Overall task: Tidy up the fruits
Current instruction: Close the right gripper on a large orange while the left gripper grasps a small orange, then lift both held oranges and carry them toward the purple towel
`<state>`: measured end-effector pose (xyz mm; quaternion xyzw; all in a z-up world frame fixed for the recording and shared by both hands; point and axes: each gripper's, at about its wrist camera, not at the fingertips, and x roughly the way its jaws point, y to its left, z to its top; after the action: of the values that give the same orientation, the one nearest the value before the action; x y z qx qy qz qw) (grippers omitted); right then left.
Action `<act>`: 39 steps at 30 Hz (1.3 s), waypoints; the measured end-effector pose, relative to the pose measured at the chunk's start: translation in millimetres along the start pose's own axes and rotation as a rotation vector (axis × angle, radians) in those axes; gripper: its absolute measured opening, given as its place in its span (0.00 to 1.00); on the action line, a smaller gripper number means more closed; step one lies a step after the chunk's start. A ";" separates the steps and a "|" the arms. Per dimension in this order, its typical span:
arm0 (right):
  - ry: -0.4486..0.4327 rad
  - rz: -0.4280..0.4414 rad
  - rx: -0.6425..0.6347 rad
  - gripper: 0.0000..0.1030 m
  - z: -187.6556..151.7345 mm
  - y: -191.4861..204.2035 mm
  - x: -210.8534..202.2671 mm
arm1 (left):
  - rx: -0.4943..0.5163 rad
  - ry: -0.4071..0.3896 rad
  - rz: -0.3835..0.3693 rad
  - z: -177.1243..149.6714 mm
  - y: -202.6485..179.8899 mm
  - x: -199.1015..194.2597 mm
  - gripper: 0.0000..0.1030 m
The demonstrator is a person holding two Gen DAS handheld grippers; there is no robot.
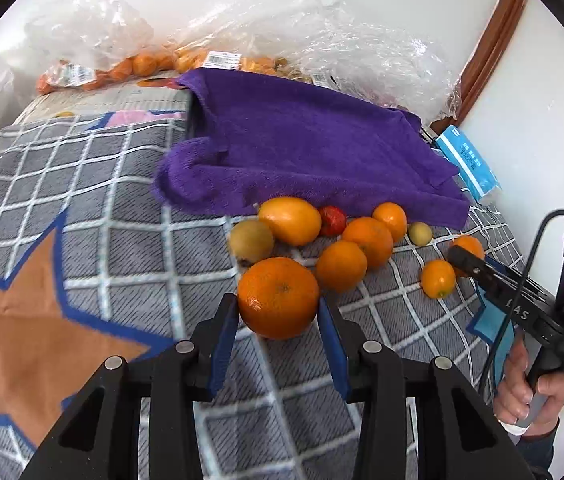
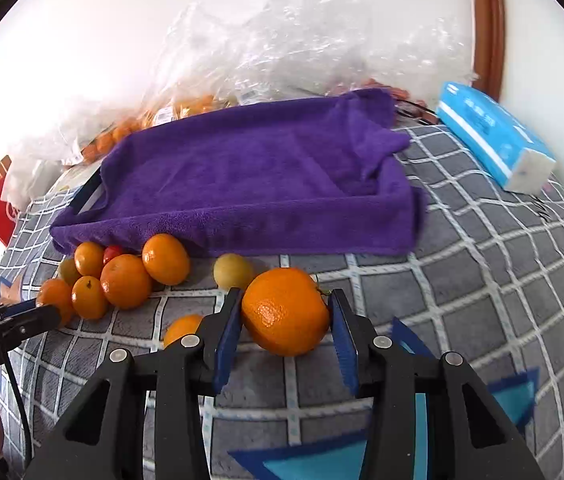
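Left gripper (image 1: 278, 312) is clamped on a large orange (image 1: 278, 298); right gripper (image 2: 285, 320) is clamped on another orange (image 2: 285, 312). Both fruits are held just above the checked blanket (image 1: 102, 208), in front of the purple towel-lined tray (image 2: 250, 168). Contact is made only at the pad tips on round, soft skin. Risks: a slip or bruise on lift, and the loose pile (image 1: 361, 248) being knocked off the soft bedding.
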<state>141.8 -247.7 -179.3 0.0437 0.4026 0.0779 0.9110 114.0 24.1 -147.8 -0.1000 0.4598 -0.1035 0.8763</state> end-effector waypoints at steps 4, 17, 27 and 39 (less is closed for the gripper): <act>-0.005 -0.017 -0.004 0.42 -10.8 -4.6 -22.4 | -0.010 0.004 0.032 -13.4 9.4 -13.3 0.38; 0.016 0.018 0.022 0.43 -31.5 -5.3 -16.2 | 0.007 -0.098 0.082 -25.4 13.4 -0.5 0.39; 0.023 0.050 0.047 0.43 -31.3 -11.6 -15.4 | -0.058 -0.114 0.020 -25.3 23.0 -1.9 0.40; 0.023 0.010 -0.013 0.43 -33.2 -1.2 -19.1 | -0.124 -0.144 -0.080 -27.1 36.8 -6.9 0.39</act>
<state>104.7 -251.7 -187.9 0.0391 0.4122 0.0856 0.9062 91.1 59.1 -167.4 -0.1796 0.3967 -0.1021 0.8944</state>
